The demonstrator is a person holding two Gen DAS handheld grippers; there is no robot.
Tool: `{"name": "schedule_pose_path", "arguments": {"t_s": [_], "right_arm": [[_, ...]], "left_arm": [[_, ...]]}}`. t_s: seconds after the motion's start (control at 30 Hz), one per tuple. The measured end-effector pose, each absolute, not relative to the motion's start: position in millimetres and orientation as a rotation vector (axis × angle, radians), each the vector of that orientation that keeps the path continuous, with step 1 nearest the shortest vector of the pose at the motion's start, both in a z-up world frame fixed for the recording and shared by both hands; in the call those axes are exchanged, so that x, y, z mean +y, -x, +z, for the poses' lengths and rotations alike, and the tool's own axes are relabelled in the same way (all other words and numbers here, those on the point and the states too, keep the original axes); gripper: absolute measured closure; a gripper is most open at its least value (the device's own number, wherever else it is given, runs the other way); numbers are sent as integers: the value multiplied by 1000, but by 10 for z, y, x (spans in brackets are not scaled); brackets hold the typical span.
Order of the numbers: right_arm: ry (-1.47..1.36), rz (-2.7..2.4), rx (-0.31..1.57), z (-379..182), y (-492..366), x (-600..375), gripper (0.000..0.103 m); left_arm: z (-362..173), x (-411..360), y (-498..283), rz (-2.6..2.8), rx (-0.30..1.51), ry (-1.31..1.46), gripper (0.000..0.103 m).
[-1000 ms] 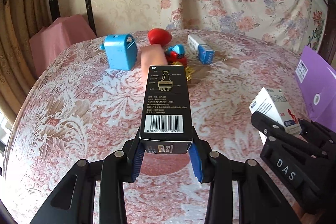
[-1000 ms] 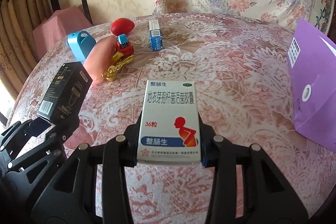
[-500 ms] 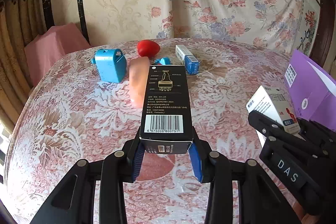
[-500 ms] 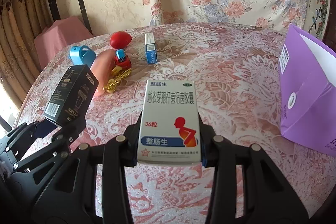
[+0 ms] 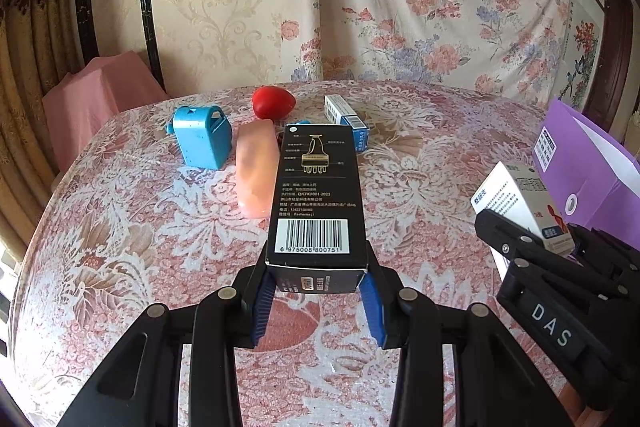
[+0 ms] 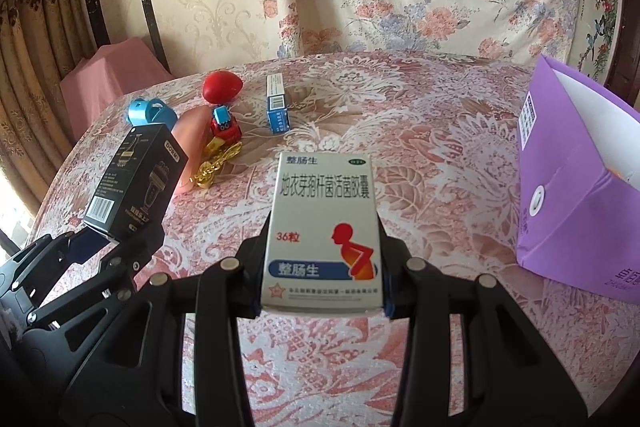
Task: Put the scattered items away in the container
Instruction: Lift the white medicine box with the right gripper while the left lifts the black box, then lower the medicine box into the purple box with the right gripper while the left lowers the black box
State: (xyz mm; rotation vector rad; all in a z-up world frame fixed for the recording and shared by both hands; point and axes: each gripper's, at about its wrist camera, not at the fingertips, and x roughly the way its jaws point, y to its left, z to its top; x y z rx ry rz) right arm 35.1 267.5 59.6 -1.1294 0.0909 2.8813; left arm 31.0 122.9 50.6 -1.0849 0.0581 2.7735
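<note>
My left gripper (image 5: pixel 318 301) is shut on a black box with a barcode (image 5: pixel 318 195), held above the table; it also shows in the right wrist view (image 6: pixel 132 187). My right gripper (image 6: pixel 322 301) is shut on a white medicine box (image 6: pixel 322 231), also seen at the right of the left wrist view (image 5: pixel 520 207). The open purple container (image 6: pixel 568 187) stands at the table's right side (image 5: pixel 576 163).
On the lace tablecloth (image 6: pixel 420 155) lie a blue toy (image 5: pixel 202 137), a red heart shape (image 5: pixel 274 103), a pink oblong object (image 5: pixel 254 173), a blue-and-white small box (image 6: pixel 277 105), a red toy car (image 6: pixel 224 125) and a gold trinket (image 6: pixel 214 165). A pink-draped stand (image 5: pixel 96 95) is behind left.
Both grippers have risen and pulled back with their boxes held; the table items look farther off and more of the purple container shows.
</note>
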Motion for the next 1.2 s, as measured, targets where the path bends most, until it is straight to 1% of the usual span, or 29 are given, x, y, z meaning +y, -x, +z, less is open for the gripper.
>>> {"name": "schedule_pose_path", "arguments": {"t_s": [0.7, 0.9, 1.2], "right_arm": [[1006, 2869, 137, 939, -456, 3005, 59], [947, 2842, 161, 1097, -526, 3248, 59], [863, 2786, 197, 1310, -651, 3730, 59]], "left_arm": [[761, 1521, -285, 2749, 93, 992, 64], [919, 1741, -276, 2714, 110, 930, 64], [1152, 2311, -264, 2627, 166, 828, 64]]}}
